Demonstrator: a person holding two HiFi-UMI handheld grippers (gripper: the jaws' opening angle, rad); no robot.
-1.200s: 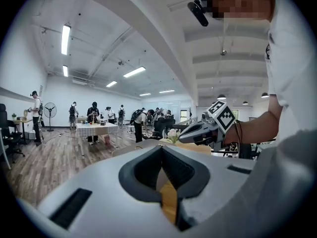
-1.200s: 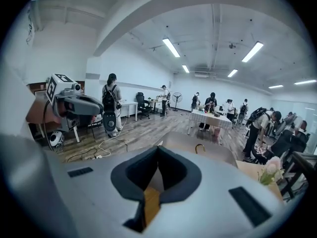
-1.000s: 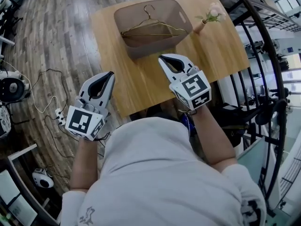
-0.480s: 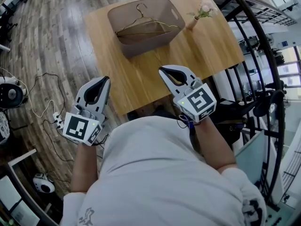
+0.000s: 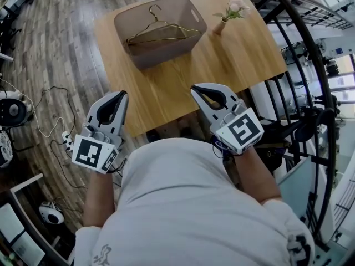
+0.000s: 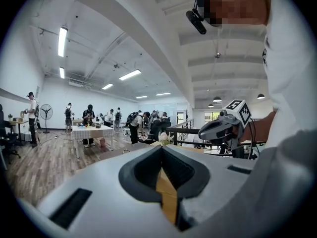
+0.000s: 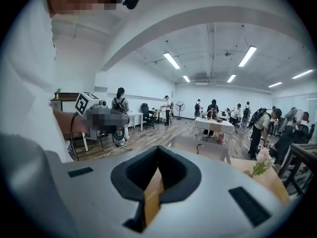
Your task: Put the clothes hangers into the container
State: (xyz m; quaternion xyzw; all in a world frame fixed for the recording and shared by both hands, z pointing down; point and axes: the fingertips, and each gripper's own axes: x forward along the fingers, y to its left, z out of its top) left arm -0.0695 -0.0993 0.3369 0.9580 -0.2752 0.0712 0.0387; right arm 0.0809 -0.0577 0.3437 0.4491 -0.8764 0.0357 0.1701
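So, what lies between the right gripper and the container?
Only bare table top, as the head view shows; nothing stands between right gripper and container.

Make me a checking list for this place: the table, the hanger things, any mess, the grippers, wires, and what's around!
Surface: light wooden table.
Job's things: gold hangers lie inside the brown container; count unclear.
Clutter: a small vase of flowers beside the container.
Grippers: left gripper and right gripper both shut, holding nothing, near the table's near edge.
Cables: white cables on the floor, left of the table.
Surroundings: black railing on the right; people at far tables.
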